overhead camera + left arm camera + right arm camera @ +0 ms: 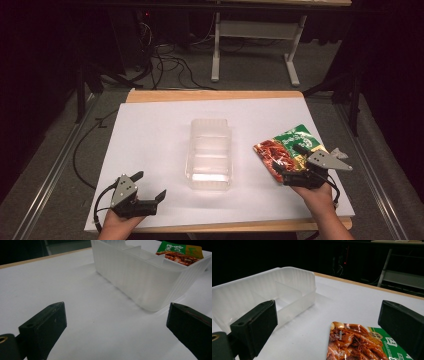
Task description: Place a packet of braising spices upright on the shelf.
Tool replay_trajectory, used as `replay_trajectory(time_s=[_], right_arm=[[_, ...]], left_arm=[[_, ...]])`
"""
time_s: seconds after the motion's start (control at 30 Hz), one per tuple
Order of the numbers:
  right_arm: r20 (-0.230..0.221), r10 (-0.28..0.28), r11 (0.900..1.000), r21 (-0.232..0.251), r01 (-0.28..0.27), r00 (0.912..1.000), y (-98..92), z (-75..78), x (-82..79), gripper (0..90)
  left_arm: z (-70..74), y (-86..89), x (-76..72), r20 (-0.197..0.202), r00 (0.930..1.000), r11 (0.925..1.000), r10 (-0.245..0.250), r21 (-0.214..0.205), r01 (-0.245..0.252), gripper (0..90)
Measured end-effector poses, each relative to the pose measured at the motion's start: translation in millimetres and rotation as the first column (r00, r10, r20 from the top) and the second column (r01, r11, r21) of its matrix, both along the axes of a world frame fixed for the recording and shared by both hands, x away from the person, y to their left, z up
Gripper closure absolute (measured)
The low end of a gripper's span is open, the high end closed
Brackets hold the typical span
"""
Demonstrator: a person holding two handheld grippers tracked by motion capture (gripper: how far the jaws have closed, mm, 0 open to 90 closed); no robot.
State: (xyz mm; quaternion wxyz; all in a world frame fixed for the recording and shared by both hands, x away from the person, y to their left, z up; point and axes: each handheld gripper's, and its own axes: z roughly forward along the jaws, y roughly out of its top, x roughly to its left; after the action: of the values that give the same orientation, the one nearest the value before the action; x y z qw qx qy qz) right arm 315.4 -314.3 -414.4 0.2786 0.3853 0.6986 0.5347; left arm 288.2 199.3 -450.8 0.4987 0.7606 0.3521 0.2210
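Down at the bottom left, left gripper (148, 187) hovers over the white table (150, 130), jaws spread wide, nothing between them. Centre frame sits a clear plastic tray (210, 155). Lower right, right gripper (288, 159) is over a red-and-green food packet (287, 147), jaws apart too.

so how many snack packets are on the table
1: the snack packet lies flat on the white table, right of the clear bin, under the right gripper.
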Motion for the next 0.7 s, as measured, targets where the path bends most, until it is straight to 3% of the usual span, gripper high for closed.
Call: replay_trajectory(time_s=[0.47,0.7], right_arm=[[-0.026,-0.056,0.9984,0.002,0.056,0.9981,-22.5,-4.0,8.1,9.5],[-0.06,-0.126,0.992,-0.007,0.126,0.9902,-43.8,-9.2,14.0,10.1]], left_arm=[[-0.7,0.1,1.3,-0.014,0.9999,1.0,-0.001,0.001,0.001,4.1],[-1.0,0.1,1.6,-0.019,0.9998,1.0,-0.004,0.002,0.004,4.5]])
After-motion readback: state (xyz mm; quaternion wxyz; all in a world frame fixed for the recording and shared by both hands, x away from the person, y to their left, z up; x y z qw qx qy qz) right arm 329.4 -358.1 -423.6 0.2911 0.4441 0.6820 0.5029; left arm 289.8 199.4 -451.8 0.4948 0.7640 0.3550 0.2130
